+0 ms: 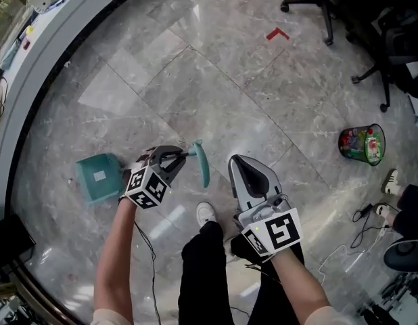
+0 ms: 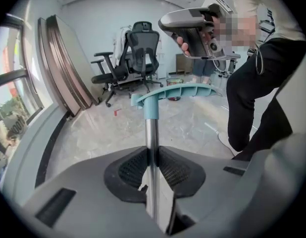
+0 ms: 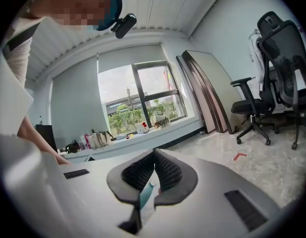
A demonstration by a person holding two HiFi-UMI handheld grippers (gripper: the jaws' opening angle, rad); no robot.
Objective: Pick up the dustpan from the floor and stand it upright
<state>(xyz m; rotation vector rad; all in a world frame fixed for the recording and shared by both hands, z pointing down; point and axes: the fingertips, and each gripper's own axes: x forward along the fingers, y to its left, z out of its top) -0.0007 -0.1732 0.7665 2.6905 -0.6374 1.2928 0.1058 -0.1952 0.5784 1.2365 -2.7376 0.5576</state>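
We clamp our left gripper (image 1: 180,156) on the dustpan's (image 1: 99,177) pole (image 2: 152,133) just below its handle (image 1: 203,164), the pan's white label (image 1: 99,176) unreadable, our right gripper (image 1: 236,160) closed beside the handle.

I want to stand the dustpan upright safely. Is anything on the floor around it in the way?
Nothing visible is. The left gripper holds the dustpan by its metal pole; the marble floor around it is bare, and the person's shoe stands apart from it.
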